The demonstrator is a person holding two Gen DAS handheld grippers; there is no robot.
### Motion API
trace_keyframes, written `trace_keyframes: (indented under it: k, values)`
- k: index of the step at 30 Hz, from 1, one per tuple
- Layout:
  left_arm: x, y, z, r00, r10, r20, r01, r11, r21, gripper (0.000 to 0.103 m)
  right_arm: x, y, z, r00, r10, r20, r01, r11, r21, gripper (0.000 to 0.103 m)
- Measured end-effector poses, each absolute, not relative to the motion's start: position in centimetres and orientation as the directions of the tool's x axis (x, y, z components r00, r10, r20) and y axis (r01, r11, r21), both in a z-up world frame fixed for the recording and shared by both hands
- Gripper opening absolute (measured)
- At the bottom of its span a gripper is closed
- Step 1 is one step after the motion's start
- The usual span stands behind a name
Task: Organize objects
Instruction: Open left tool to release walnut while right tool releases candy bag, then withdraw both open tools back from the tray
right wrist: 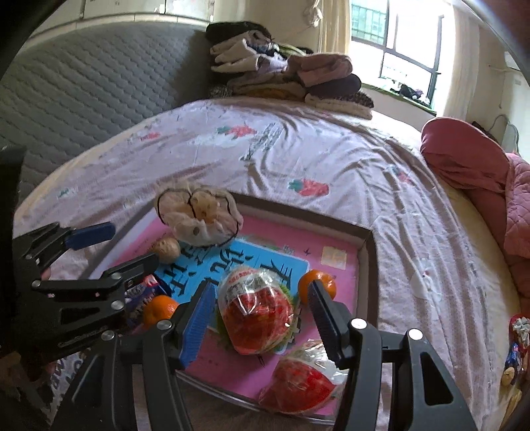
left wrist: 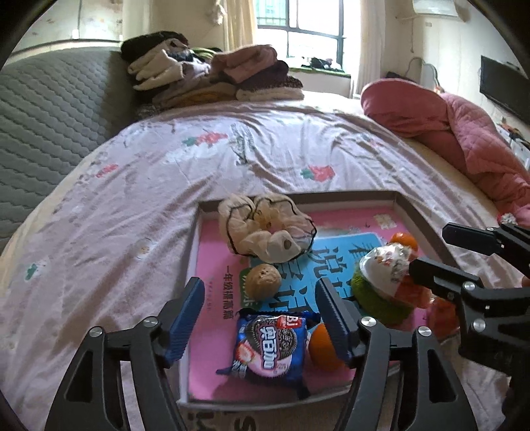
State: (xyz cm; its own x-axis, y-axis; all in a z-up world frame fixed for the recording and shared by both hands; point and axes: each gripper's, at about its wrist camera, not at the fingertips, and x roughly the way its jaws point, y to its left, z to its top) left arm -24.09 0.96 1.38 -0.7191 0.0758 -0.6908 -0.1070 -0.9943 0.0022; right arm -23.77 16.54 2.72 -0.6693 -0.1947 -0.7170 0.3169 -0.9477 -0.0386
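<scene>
Right gripper (right wrist: 260, 320), fingers released, straddles the wrapped red snack (right wrist: 256, 315) in the tray (right wrist: 366, 252); left gripper (left wrist: 261, 320) released over the cookie pack (left wrist: 270, 348).

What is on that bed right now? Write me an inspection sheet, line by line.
Surface: bed sheet, pinkish with a strawberry print, wrinkled; a shallow box tray lies on it.
Job's things: in the tray, a scrunchie, a walnut, an Oreo pack, two oranges and two wrapped snack cups.
Clutter: folded clothes stacked by the headboard; red quilt bunched at the bed's far side.
Grippers: left claw open over the Oreo pack; right claw open around a snack cup, no contact visible.
Cables: a cord on the wall near the window.
Surroundings: window, curtains, grey quilted headboard.
</scene>
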Motion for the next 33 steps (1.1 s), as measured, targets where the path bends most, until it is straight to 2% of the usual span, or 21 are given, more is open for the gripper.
trace_keyframes:
  k: [11,14,21,24,33]
  values:
    - [-19.6,0.5,4.9,-0.750,0.089,-0.655,-0.094,-0.995,-0.028,0.074,-21.1,18.1,5.6,-0.731,-0.205,-0.651,0.261,-0.965,0.010,0.058]
    - [-18.4,0.8,5.5,-0.765,0.057,-0.641,-0.079,-0.997,0.006,0.074,-19.8,18.7,6.4,-0.759,-0.194,-0.621,0.235,-0.972,0.016,0.058]
    - [-15.8,0.9,6.7,-0.776,0.066,-0.627,-0.080,-0.997,-0.006,0.074,-16.8,20.1,8.1,-0.813,-0.187,-0.551,0.204,-0.978,0.032,0.060]
    - [-14.5,0.8,7.3,-0.791,0.061,-0.609,-0.068,-0.998,-0.012,0.075,-15.1,20.7,8.5,-0.825,-0.194,-0.531,0.201,-0.978,0.045,0.064]
    - [-11.0,0.6,7.8,-0.814,0.039,-0.580,-0.038,-0.999,-0.014,0.075,-11.6,20.5,8.1,-0.845,-0.213,-0.491,0.205,-0.976,0.069,0.064]
